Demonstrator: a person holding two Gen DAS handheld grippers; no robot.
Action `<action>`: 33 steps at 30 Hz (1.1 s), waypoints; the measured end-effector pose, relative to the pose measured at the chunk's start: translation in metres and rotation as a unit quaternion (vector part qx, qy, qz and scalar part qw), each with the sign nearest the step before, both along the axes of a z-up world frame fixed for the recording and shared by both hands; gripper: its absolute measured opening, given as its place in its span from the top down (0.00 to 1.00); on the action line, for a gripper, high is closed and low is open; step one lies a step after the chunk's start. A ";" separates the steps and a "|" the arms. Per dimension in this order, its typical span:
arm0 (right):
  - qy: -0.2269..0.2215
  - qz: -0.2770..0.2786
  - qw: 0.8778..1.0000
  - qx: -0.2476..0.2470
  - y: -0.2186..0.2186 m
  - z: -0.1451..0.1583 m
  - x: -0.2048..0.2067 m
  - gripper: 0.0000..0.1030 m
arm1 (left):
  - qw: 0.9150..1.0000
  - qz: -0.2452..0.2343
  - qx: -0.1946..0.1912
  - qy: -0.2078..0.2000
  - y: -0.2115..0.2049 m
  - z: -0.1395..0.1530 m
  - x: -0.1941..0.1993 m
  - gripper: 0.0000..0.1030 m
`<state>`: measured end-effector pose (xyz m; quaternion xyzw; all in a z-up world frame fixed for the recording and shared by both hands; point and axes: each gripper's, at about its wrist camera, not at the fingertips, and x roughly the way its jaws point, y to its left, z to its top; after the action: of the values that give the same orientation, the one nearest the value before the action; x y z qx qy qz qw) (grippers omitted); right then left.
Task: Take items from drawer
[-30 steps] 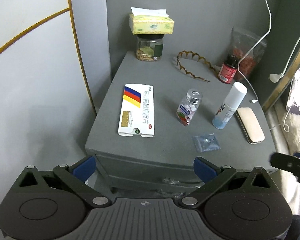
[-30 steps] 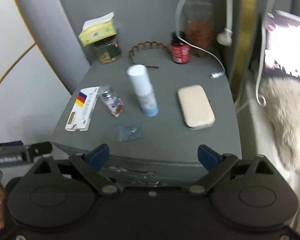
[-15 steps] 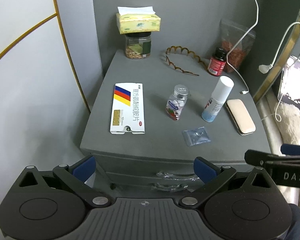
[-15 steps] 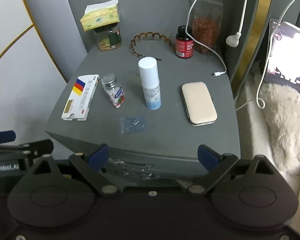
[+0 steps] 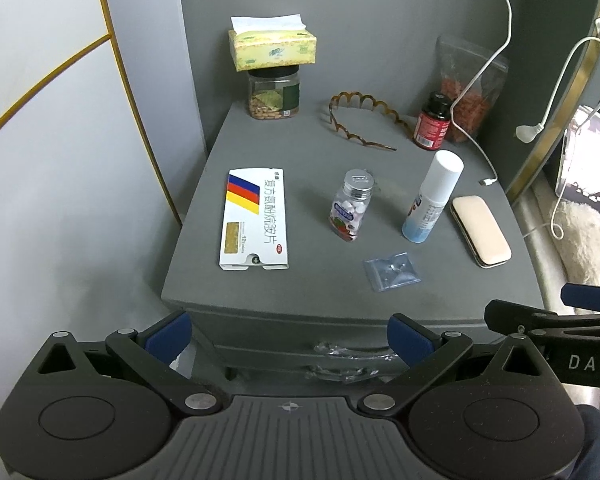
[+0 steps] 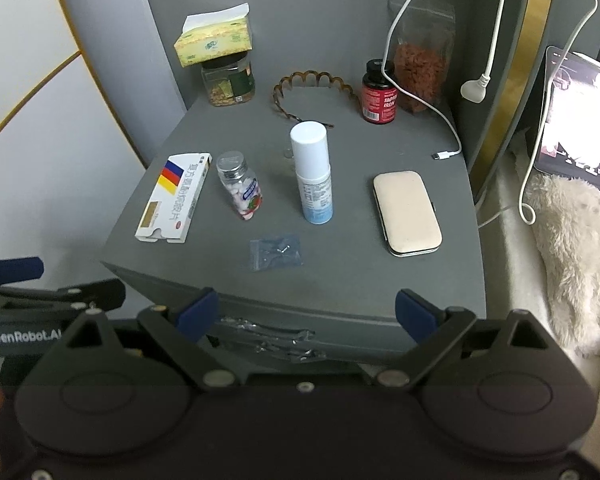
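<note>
Both my tools, left tool point(image 5: 287, 331) and right tool point(image 6: 307, 311), hang spread and empty above the shut drawer point(image 6: 268, 330). Its clear handle point(image 5: 350, 354) looks slippery; a jerky pull could topple the spray bottle point(image 6: 313, 172).

Grey wall point(image 5: 360, 8), gold-trimmed white panel point(image 5: 40, 128)

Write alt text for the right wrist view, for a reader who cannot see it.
The open right gripper hovers before a grey nightstand with closed drawers. On top: medicine box, pill bottle, spray bottle, beige case, small plastic bag.
</note>
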<state>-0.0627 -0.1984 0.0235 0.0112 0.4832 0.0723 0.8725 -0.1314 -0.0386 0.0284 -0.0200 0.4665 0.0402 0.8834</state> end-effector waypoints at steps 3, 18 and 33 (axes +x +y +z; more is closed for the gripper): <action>0.001 0.000 1.000 0.002 -0.001 0.000 0.000 0.07 | 1.000 -0.001 -0.001 0.003 -0.006 -0.025 0.055 0.00; 0.001 0.006 1.000 0.003 -0.004 -0.002 0.001 0.07 | 1.000 -0.001 0.003 0.003 -0.007 -0.030 0.079 0.00; 0.003 0.007 1.000 0.004 -0.001 -0.001 0.001 0.07 | 1.000 -0.002 0.005 0.003 -0.011 -0.035 0.093 0.00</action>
<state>-0.0614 -0.1994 0.0228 0.0116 0.4859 0.0805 0.8702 -0.0387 -0.0494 -0.0070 -0.0147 0.4686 0.0407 0.8823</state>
